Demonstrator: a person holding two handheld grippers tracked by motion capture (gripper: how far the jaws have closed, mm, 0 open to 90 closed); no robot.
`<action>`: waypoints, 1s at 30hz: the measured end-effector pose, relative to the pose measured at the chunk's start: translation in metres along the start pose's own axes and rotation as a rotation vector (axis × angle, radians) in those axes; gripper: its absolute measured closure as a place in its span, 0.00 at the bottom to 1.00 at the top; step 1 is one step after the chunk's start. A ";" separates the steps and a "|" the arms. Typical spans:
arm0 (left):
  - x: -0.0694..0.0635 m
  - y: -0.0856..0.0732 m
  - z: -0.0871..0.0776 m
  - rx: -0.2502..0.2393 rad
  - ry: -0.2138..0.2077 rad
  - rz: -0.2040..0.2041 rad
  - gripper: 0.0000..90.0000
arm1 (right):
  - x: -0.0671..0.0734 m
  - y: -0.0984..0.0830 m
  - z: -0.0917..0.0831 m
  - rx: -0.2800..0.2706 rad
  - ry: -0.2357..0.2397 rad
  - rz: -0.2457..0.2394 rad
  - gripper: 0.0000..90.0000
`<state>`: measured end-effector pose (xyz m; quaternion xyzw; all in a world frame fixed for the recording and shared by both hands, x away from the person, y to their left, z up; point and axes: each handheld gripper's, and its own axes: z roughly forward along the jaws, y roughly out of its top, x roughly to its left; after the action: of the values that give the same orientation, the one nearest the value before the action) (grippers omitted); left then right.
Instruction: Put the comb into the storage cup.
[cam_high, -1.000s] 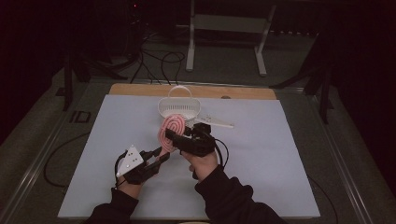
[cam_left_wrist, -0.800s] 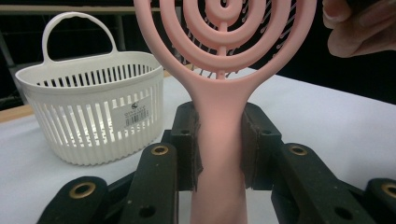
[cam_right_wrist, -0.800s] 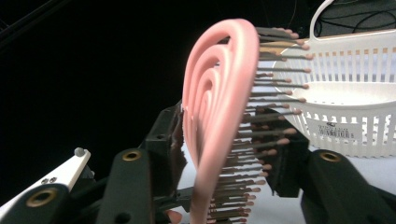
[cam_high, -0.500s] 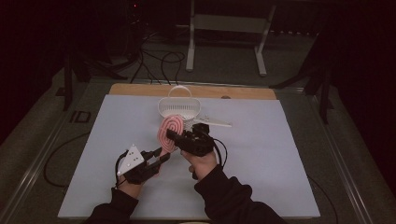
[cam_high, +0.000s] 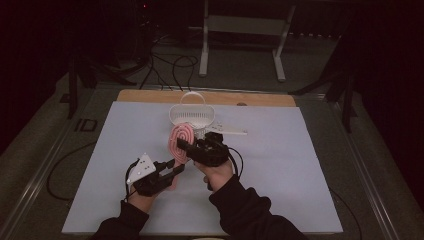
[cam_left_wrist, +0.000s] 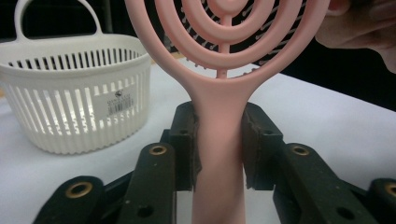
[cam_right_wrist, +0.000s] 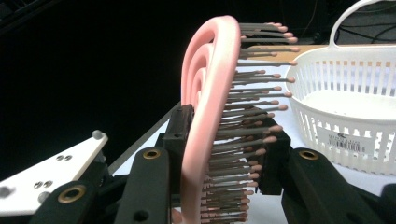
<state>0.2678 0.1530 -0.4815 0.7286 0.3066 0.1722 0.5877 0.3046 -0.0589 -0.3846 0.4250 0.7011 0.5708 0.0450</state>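
A pink hairbrush (cam_high: 178, 141) with a round ringed head stands off the table between both grippers. My left gripper (cam_high: 175, 169) is shut on its handle (cam_left_wrist: 218, 140); the pads press both sides, though the jaws have just eased open a touch. My right gripper (cam_high: 184, 145) is shut across the brush head (cam_right_wrist: 205, 116), one pad on the smooth back and the other against the bristles. In the left gripper view, my left gripper (cam_left_wrist: 218, 144) points at the basket. In the right gripper view, my right gripper (cam_right_wrist: 224, 144) sits low on the head.
A white slotted basket (cam_high: 192, 116) with a handle stands just behind the brush, also the basket (cam_left_wrist: 70, 116) and the basket (cam_right_wrist: 345, 116). A flat white item (cam_high: 227, 130) lies to its right. A pale mat (cam_high: 300, 175) covers the table, with a wooden strip (cam_high: 150, 96) at the back.
The right gripper has closed in on the brush head. Both hands have otherwise kept their places.
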 end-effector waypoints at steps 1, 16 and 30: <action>-0.001 0.000 0.000 -0.004 -0.006 -0.006 0.75 | 0.000 0.001 0.000 -0.001 0.001 -0.005 0.71; 0.003 0.001 0.006 0.073 -0.005 -0.084 0.34 | -0.003 0.008 -0.004 -0.019 -0.010 -0.070 0.72; 0.009 0.003 0.007 0.136 -0.080 -0.138 0.00 | -0.013 0.020 -0.014 -0.035 -0.027 -0.121 0.72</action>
<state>0.2795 0.1536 -0.4809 0.7504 0.3431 0.0808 0.5592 0.3155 -0.0784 -0.3683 0.3888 0.7146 0.5734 0.0962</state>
